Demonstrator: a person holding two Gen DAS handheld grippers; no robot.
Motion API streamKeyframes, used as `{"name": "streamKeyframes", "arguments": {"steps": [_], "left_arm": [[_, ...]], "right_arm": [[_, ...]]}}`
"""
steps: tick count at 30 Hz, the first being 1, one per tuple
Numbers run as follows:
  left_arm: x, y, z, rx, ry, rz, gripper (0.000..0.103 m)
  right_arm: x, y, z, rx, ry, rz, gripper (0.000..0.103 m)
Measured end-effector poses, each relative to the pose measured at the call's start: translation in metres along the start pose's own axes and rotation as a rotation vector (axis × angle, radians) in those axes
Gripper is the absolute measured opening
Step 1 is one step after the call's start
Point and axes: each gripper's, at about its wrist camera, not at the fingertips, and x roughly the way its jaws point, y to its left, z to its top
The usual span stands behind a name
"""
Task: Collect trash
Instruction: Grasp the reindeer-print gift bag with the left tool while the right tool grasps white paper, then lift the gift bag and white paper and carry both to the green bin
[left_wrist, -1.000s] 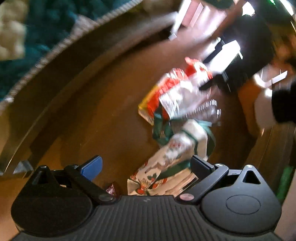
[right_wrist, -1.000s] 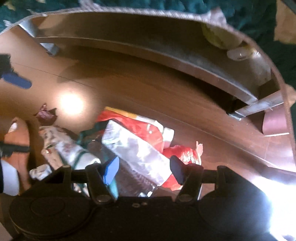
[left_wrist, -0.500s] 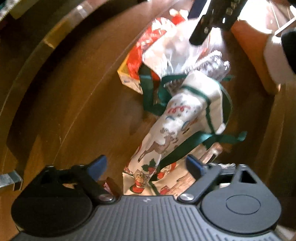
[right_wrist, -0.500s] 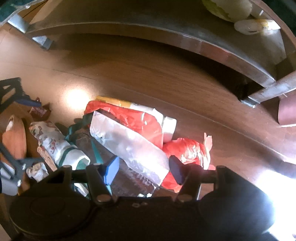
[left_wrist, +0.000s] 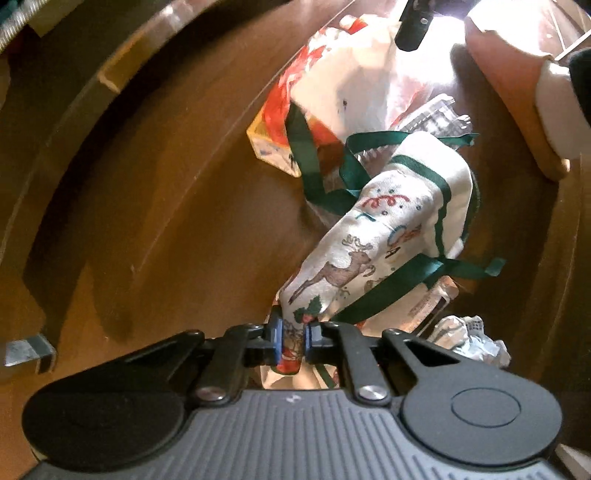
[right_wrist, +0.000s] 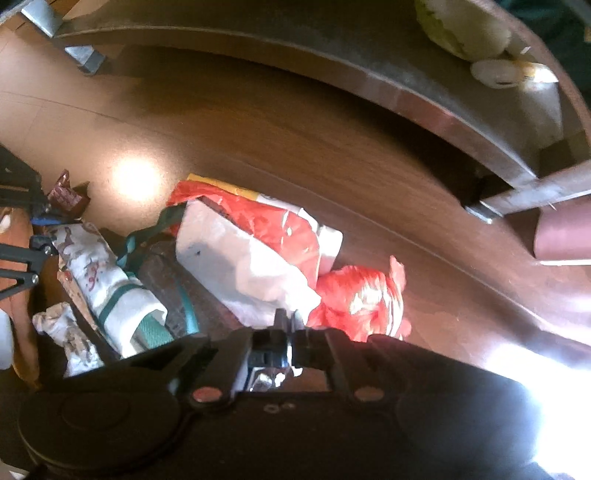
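A white Christmas-print bag (left_wrist: 369, 240) with reindeer and green ribbon lies on the wooden floor (left_wrist: 166, 221). My left gripper (left_wrist: 291, 338) is closing on its near end, and the pads press the fabric. The bag (right_wrist: 107, 280) and the left gripper (right_wrist: 37, 236) also show at the left of the right wrist view. A silver-white snack bag (right_wrist: 243, 266) rests on a red and yellow wrapper (right_wrist: 280, 221). My right gripper (right_wrist: 290, 332) is closing on the snack bag's near corner, pinching the foil. A crumpled red bag (right_wrist: 362, 295) lies just right of it.
A curved metal-edged furniture base (right_wrist: 369, 74) runs along the far side of the floor, with a metal foot (right_wrist: 85, 59). Crumpled paper (left_wrist: 469, 339), a clear plastic tray (left_wrist: 436, 118) and a small brown wrapper (right_wrist: 68, 195) lie in the pile. A tan and white shape (left_wrist: 517, 92) stands close by.
Both grippers went from wide open to shut. The left one dropped onto the Christmas bag and gripped its end. The right one stayed in place and closed on the silver snack bag.
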Motion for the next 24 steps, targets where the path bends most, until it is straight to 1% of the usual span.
{"name": "streamKeyframes", "arguments": {"steps": [5,8,10,14,19,21,24], "left_arm": [[-0.034,-0.002,0.0,0.035,-0.022,-0.008,0.009],[-0.057,-0.003,-0.001,0.043,-0.03,0.004,0.008],[-0.074,-0.005,0.001,0.039,-0.044,0.02,0.008],[-0.118,-0.006,0.006,0.004,-0.088,0.061,0.008],[-0.177,-0.009,0.01,-0.072,-0.161,0.096,0.008],[-0.199,-0.017,0.012,-0.101,-0.189,0.131,0.008],[-0.233,-0.029,0.012,-0.143,-0.253,0.176,0.008]], "right_arm": [[-0.039,0.016,-0.002,-0.041,-0.022,-0.012,0.0],[-0.069,0.022,-0.005,-0.052,-0.045,-0.032,0.0],[-0.092,0.027,-0.012,-0.043,-0.069,-0.048,0.0],[-0.138,0.028,-0.025,0.017,-0.131,-0.065,0.0],[-0.202,0.027,-0.05,0.099,-0.242,-0.075,0.0],[-0.227,0.029,-0.06,0.116,-0.287,-0.086,0.0],[-0.266,0.03,-0.077,0.121,-0.353,-0.107,0.0]]}}
